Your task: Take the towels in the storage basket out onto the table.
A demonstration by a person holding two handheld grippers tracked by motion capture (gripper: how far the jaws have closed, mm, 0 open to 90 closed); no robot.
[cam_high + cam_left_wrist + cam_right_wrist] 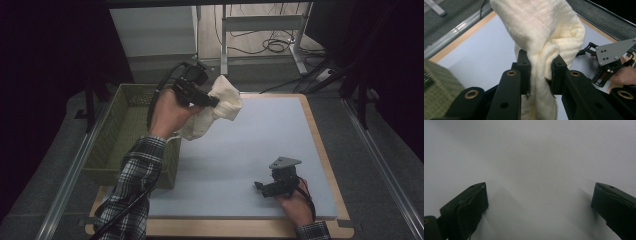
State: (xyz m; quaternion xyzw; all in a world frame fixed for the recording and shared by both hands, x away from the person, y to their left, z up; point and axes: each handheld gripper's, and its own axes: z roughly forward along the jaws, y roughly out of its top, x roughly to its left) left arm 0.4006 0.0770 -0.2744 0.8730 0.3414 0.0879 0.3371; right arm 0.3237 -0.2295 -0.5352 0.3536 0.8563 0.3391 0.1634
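Cream cloth [541,40] hangs pinched between left tongs [541,72].

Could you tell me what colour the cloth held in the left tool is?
Cream, a pale yellowish white; the cloth shows best in the left gripper view.

The cloth [220,102] is cream, a soft knitted weave, bunched between the black jaws of the left gripper [212,101]. The basket [125,135] is olive green with a fine mesh pattern. The table mat [250,150] is pale grey-blue, edged in light wood. The sleeve [132,185] is plaid, black and white. The right gripper [260,187] is black under its grey plate.
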